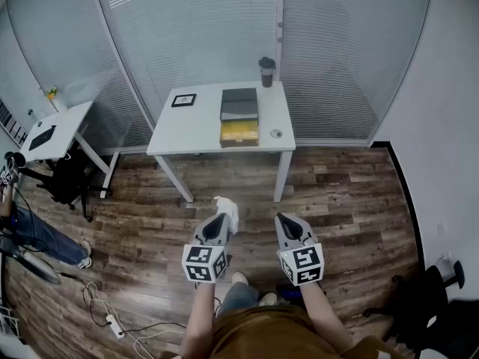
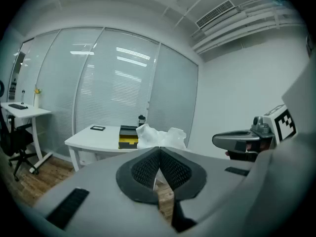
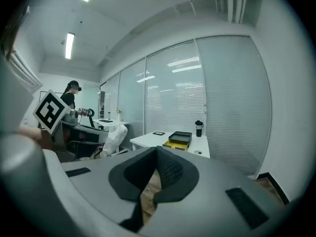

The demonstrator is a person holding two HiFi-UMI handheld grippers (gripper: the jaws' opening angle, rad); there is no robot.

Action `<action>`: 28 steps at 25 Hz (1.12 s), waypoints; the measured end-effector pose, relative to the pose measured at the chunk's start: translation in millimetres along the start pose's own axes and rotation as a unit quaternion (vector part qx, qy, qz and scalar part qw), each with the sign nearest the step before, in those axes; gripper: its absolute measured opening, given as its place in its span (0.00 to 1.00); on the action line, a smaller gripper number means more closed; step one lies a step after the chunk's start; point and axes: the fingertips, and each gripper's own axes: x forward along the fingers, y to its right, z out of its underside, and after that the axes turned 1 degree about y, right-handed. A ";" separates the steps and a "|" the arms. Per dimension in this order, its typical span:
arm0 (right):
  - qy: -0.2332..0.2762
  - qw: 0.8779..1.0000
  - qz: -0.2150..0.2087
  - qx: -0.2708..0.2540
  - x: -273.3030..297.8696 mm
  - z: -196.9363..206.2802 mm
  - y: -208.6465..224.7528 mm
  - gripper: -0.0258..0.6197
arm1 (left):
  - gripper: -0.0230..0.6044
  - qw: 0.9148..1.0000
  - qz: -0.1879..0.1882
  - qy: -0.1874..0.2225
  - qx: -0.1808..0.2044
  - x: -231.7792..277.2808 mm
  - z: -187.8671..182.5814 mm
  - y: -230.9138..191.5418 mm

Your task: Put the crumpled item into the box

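Head view showed the left gripper [image 1: 219,220] above the wooden floor [image 1: 359,200], clamped on the crumpled white paper [image 1: 227,211], well apart from the open box [image 1: 239,129] on the white table [image 1: 187,129]; left gripper view showed that paper pinched between its meeting pads and bulging beyond the tips; right gripper view showed the right gripper [image 3: 155,153] closed, holding nothing.

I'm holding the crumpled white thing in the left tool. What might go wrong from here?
1. The left tool grips the crumpled item at its tips, most of it bulging beyond; it may slip out on the way.
2. A cup stands close to the box on the table; a wide reach might knock it.
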 end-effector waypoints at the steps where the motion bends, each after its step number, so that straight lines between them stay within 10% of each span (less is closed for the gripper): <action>1: -0.002 1.000 0.000 0.000 -0.9 2.0 0.2 0.06 | 0.08 1.000 0.000 -0.001 0.001 0.1 1.9 1.0; 28: -0.013 0.999 -0.002 0.045 75.5 20.9 86.8 0.06 | 0.08 1.000 -0.015 -0.007 -0.013 99.1 1.0 -44.5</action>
